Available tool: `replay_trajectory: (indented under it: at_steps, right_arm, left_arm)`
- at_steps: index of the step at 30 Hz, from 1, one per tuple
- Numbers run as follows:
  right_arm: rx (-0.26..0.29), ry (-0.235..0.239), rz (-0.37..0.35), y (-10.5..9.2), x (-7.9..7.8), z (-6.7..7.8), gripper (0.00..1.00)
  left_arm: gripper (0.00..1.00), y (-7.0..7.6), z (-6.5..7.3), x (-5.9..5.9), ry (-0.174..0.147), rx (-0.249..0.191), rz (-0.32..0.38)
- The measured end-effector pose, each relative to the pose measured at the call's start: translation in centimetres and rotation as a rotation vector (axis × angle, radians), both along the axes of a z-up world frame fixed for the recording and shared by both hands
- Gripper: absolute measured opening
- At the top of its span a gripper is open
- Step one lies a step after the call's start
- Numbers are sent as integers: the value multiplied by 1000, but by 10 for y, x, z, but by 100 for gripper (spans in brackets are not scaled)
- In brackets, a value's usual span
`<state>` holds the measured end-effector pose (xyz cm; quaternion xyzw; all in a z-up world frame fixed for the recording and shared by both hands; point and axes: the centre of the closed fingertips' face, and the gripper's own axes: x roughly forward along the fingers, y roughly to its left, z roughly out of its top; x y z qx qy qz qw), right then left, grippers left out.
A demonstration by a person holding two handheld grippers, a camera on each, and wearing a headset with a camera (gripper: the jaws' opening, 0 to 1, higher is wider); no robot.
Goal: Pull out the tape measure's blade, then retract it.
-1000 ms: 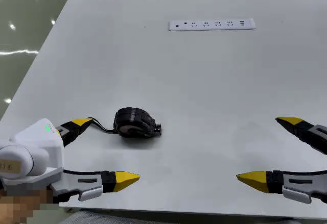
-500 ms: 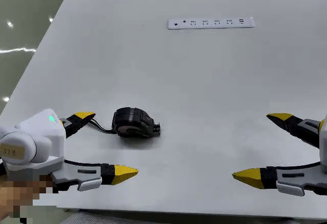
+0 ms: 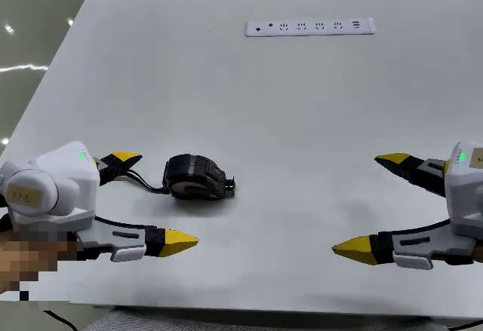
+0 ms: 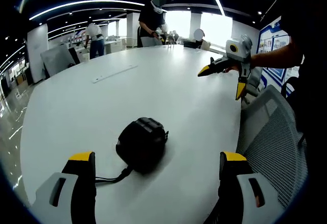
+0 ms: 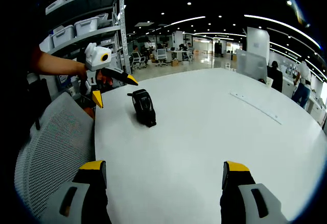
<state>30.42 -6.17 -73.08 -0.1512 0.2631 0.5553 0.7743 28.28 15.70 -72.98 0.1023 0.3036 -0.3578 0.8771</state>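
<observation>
A rounded, ribbed black tape measure [image 3: 198,178] is being framed on the smooth white table [image 3: 302,105] by the left gripper's [image 3: 165,197] spread, yellow-pointed jaws; the right gripper [image 3: 356,203] is being held agape, well apart.

Your tape measure [image 3: 198,178] has a black case that looks like ribbed, matt rubber or plastic. The table [image 3: 302,120] under it is smooth and white, with a soft satin sheen. Your 2 tools, the left gripper [image 3: 162,197] and the right gripper [image 3: 360,203], show matt yellow tips on black plastic, with glossy white plastic housings. The power strip [image 3: 309,27] looks like smooth white plastic. The chair [image 4: 271,132] back is grey woven mesh. The floor [image 3: 30,37] is polished and mirrors the lamps.
</observation>
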Motion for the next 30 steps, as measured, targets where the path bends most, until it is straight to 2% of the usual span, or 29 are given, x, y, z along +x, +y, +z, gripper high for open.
replay_trajectory:
  at_steps: [12,30]
  right_arm:
    - [-22,-3,76,17,5,-8,97]
    - [-45,2,174,40,12,-21,95]
  left_arm:
    - [99,-2,-5,6,25,28,-62]
    - [96,-4,-12,16,51,80,-165]
